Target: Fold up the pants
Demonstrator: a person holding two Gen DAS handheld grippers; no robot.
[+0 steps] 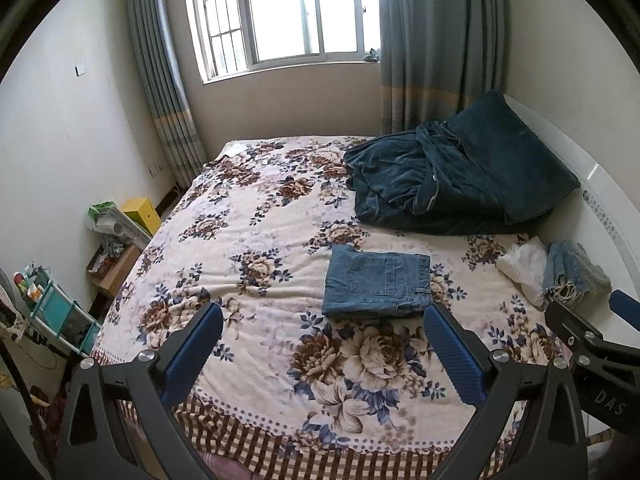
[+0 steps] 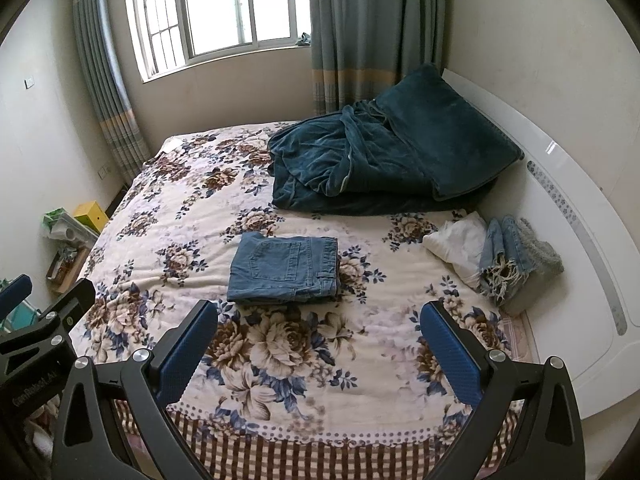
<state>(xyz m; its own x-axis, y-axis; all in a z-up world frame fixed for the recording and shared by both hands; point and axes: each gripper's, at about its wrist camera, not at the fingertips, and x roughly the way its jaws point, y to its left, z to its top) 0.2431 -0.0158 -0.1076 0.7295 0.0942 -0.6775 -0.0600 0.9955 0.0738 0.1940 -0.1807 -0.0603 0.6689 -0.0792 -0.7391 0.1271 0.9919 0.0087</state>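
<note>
Jeans [image 2: 285, 269] lie folded on the bed [image 2: 360, 360]; left gripper [image 1: 322, 332] and right gripper [image 2: 318, 330] jaws spread wide, empty.

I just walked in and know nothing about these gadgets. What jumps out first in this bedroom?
A neatly folded pair of jeans lies in the middle of the flowered bedspread. Behind it, a rumpled dark teal blanket is heaped near the headboard. In front, the left claw and right claw both gape open, empty.
</note>
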